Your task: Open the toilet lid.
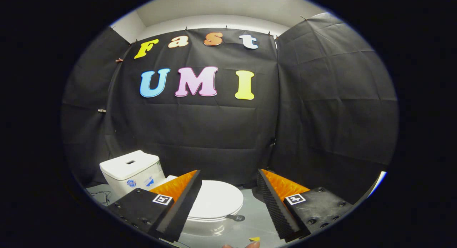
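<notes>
Here I am, hanging above the floor (257, 212) of the booth with my gripper (228, 205) spread wide and nothing between the two fingers but open air. The toilet (200, 212) sits ahead and below me, off toward my left finger (178, 212), whose inner edge hides the near left part of the bowl. Its lid (217, 201) lies flat and closed, a pale oval, and it is not touching me anywhere. The tank (130, 171) stands behind my left finger, further left and further back, so I judge the toilet's long axis runs on a slant from that tank toward the gap between my fingers, with the hinge at the tank end and the free front rim nearest me. A small dark tab (236, 217) pokes out from the lid's edge on the right side, just ahead of the gap, and that looks like the place to catch. My right finger (276, 208) is over bare floor, well clear of the bowl. So the move to come turns on this: the lid is lower than me and left of centre, and I would need to drop down and shift left to bring that rim between my fingers, then swing it up toward the tank.
</notes>
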`<action>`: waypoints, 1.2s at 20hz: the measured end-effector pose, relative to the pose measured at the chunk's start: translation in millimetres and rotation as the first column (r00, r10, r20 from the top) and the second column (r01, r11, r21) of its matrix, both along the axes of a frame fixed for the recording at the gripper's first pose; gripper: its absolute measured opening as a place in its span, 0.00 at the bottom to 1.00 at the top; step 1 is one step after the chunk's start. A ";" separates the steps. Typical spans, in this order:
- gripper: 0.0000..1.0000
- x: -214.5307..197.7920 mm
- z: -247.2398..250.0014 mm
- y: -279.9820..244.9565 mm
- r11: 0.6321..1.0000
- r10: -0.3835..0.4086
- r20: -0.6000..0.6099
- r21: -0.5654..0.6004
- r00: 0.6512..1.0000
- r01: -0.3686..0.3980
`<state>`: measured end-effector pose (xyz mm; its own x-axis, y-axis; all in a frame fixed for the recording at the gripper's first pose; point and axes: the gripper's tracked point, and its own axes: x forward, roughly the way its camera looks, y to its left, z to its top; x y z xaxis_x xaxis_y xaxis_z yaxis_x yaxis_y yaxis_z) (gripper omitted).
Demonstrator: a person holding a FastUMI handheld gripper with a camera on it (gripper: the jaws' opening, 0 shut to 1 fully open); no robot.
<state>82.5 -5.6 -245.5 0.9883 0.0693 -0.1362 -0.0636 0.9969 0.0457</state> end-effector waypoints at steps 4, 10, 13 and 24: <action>0.99 8.9 -52.1 -8.1 0.998 0.029 -0.125 0.066 0.992 -0.021; 0.99 28.7 -135.4 -19.9 0.952 0.072 -0.334 0.305 0.940 0.035; 0.99 40.0 -177.2 -26.3 0.922 0.094 -0.421 0.378 0.902 0.080; 0.99 72.1 -284.1 -47.5 0.706 0.188 -0.578 0.642 0.794 0.300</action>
<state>154.6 -53.1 -529.6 0.7335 0.3281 -0.5952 0.2723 0.6604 0.6997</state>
